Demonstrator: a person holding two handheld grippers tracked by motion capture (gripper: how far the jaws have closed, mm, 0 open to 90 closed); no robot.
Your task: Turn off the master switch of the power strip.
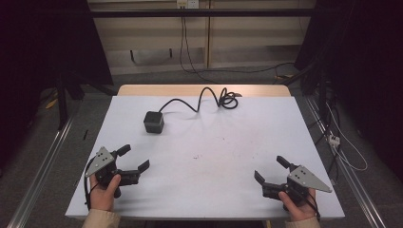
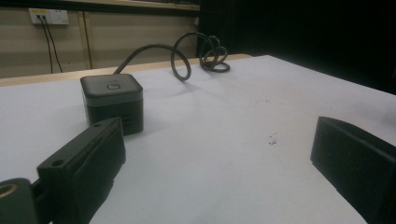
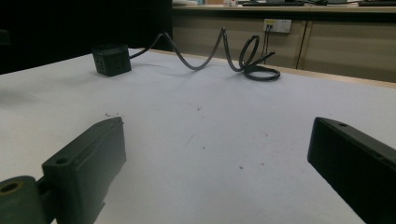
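Observation:
A black cube-shaped socket block (image 1: 154, 122) (image 2: 112, 101) (image 3: 111, 59) rests on the white table (image 1: 214, 142), left of centre. Its thick black cable (image 1: 209, 99) (image 2: 187, 56) (image 3: 224, 53) loops toward the far edge and ends in a coil. My left gripper (image 1: 133, 158) (image 2: 217, 163) lies at the near left, held by a hand, jaws wide open and holding nothing, aimed toward the cube. At the near right my right gripper (image 1: 270, 170) (image 3: 217, 163) is open too, with bare table between its jaws.
The wooden far edge of the table (image 1: 204, 90) shows beyond the white top. Metal rails (image 1: 43, 161) run along both sides on the floor. Loose cables (image 1: 342, 142) lie on the floor at right. A wall socket (image 2: 48, 16) (image 3: 277, 25) sits on the back wall.

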